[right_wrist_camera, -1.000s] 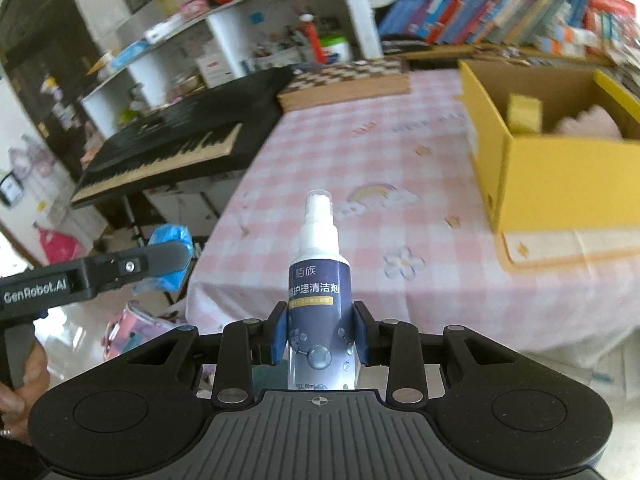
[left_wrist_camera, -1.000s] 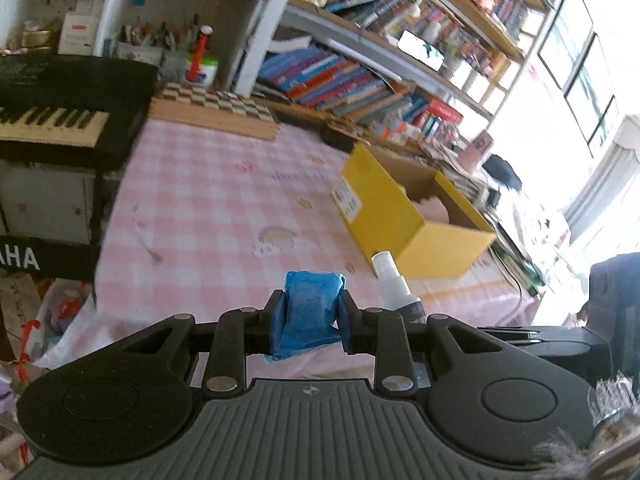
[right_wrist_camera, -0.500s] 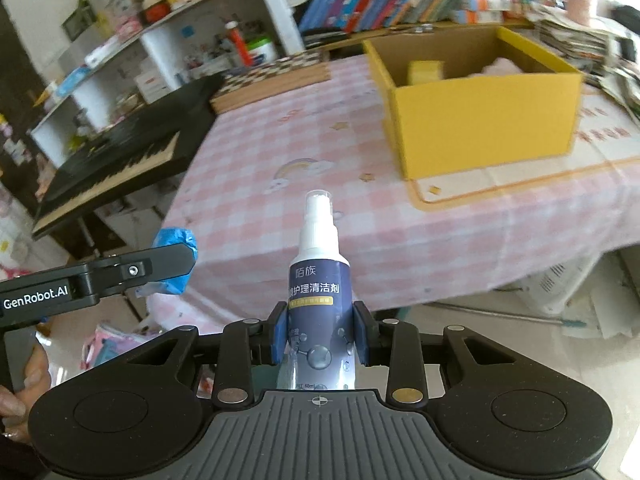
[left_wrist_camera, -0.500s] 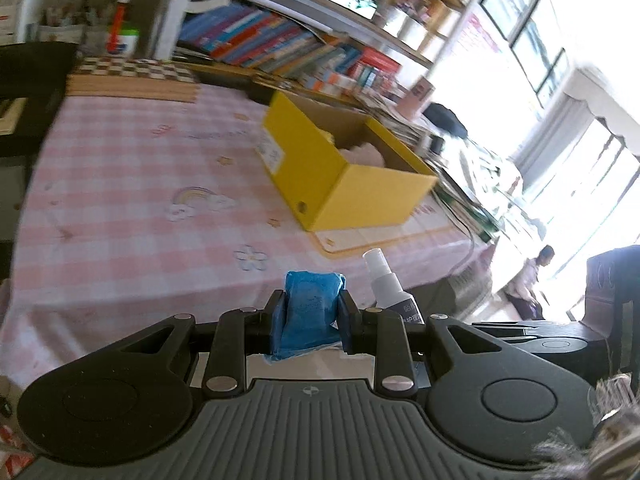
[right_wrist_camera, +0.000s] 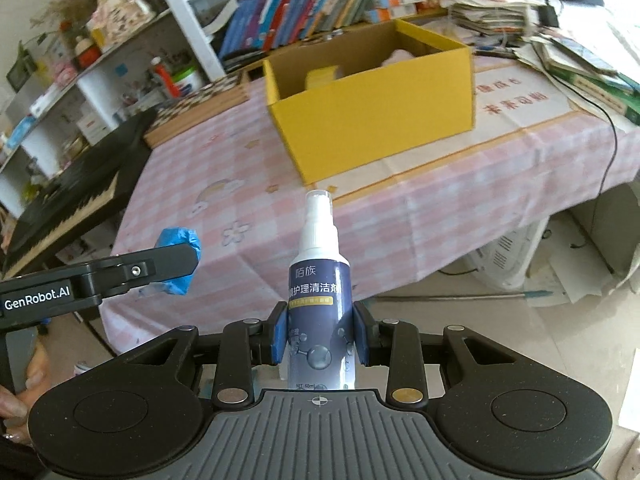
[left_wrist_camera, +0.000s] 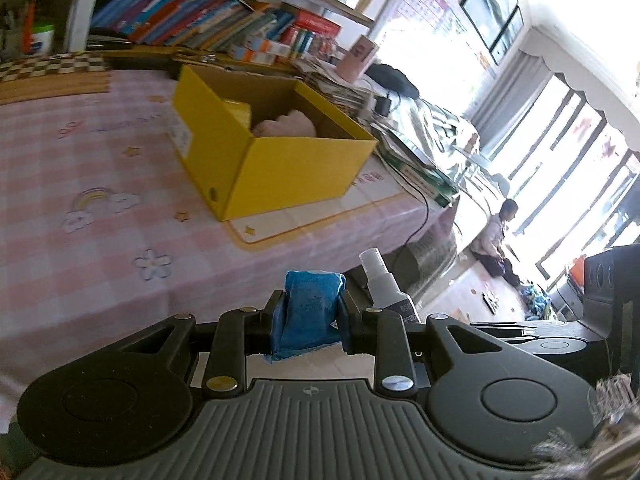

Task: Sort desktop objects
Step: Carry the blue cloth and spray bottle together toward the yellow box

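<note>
My left gripper [left_wrist_camera: 311, 314] is shut on a crumpled blue packet [left_wrist_camera: 310, 308], held in the air short of the table's front edge. My right gripper [right_wrist_camera: 320, 334] is shut on a navy spray bottle [right_wrist_camera: 320, 304] with a white nozzle, standing upright between the pads. An open yellow cardboard box [left_wrist_camera: 276, 164] sits on the pink checked tablecloth [left_wrist_camera: 80, 168], with a pale pink item and a yellow block inside. In the right wrist view the yellow box [right_wrist_camera: 380, 116] lies ahead, and the left gripper with the blue packet [right_wrist_camera: 178, 258] is at the left.
A black keyboard [right_wrist_camera: 68, 196] and a chessboard [right_wrist_camera: 196, 110] border the table's left and far side. Bookshelves [left_wrist_camera: 208, 20] stand behind. Stacked papers and a cable [right_wrist_camera: 600, 92] crowd the right end. A person [left_wrist_camera: 498, 236] sits on the floor by the windows.
Both grippers have swung right along the table's front, so the yellow box now lies more centrally ahead and the keyboard has left the left wrist view. Both still hold their objects.
</note>
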